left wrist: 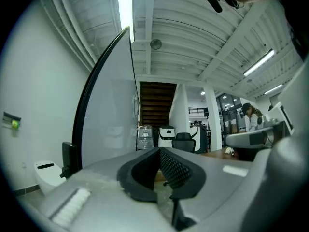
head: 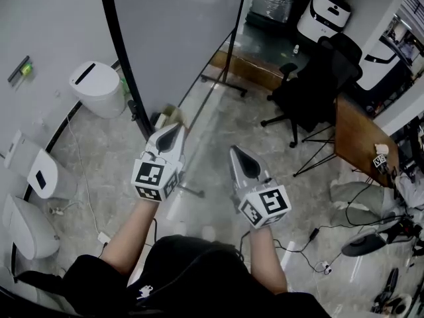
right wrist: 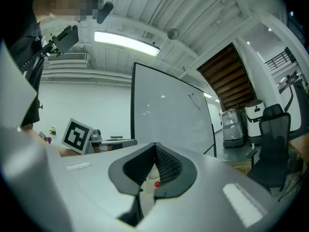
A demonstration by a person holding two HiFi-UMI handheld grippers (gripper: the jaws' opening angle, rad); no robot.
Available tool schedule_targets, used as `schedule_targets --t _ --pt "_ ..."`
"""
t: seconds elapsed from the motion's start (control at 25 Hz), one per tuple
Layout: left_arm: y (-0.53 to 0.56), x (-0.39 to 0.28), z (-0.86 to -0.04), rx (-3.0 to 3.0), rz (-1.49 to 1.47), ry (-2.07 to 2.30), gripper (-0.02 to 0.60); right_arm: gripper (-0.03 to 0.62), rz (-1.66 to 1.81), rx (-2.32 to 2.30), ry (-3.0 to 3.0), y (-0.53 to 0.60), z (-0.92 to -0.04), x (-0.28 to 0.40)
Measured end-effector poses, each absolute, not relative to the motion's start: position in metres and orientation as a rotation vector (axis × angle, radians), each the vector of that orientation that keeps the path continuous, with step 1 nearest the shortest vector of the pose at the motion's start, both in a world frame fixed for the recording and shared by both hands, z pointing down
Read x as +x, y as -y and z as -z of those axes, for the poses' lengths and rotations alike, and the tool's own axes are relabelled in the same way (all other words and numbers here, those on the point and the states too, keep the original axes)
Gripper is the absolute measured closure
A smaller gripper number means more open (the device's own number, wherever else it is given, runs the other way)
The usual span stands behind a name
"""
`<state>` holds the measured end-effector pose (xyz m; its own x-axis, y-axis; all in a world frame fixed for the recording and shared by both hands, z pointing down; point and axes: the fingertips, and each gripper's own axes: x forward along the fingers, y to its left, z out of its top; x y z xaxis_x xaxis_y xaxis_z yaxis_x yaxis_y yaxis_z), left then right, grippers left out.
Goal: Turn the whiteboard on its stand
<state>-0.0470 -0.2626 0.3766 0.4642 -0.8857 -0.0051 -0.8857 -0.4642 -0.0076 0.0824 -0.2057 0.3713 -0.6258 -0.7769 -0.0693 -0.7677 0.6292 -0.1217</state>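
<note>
You hold the left gripper [head: 173, 134] and the right gripper [head: 242, 158] level, both jaws clenched on nothing; the whiteboard [head: 179, 32] stands just beyond them, far and left, on its stand [head: 228, 65]; this looks like the approach step; next, I think, you push its black frame [head: 122, 52] sideways.

Left gripper [head: 177, 127], right gripper [head: 236, 151], both level, jaws together
</note>
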Motion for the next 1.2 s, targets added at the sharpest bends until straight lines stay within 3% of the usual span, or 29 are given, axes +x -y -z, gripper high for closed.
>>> schedule_targets --t 0.48,1.2 --pt "0.261 -0.028 -0.404 -2.767 0.003 -1.599 0.577 0.585 0.146 -1.415 -2.708 0.206 -0.385 0.105" --pt "0.278 -0.044 -0.405 -2.769 0.014 -1.596 0.577 0.586 0.132 -1.401 -2.714 0.228 -0.387 0.086"
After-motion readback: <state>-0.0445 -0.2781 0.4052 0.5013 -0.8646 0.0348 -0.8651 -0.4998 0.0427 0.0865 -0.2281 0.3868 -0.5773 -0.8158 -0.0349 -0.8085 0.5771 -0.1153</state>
